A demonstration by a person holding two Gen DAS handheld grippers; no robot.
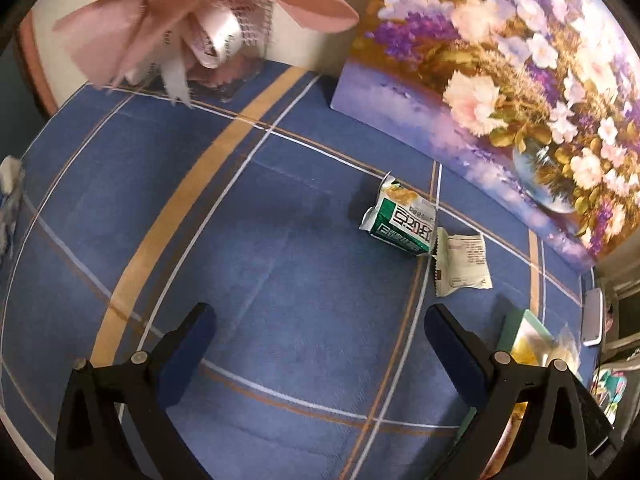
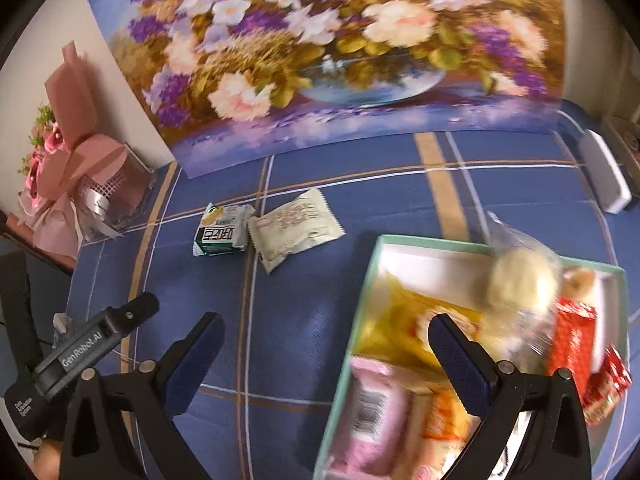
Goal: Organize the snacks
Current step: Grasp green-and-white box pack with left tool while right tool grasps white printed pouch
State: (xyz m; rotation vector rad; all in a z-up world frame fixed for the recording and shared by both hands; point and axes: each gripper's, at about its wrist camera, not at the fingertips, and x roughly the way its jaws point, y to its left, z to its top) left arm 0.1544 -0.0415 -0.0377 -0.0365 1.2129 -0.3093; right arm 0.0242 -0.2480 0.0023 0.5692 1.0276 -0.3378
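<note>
A green and white snack packet and a cream snack packet lie side by side on the blue plaid tablecloth. A mint-rimmed white box at the right holds several snacks: a clear-wrapped pale bun, red packets, a pink packet and yellow ones. My left gripper is open and empty, short of the two packets. My right gripper is open and empty, over the box's left edge. The left gripper's body shows at the lower left of the right wrist view.
A flower painting leans along the table's back. A pink wrapped bouquet stands at the back left. A white device lies at the far right edge. The box corner shows right of my left gripper.
</note>
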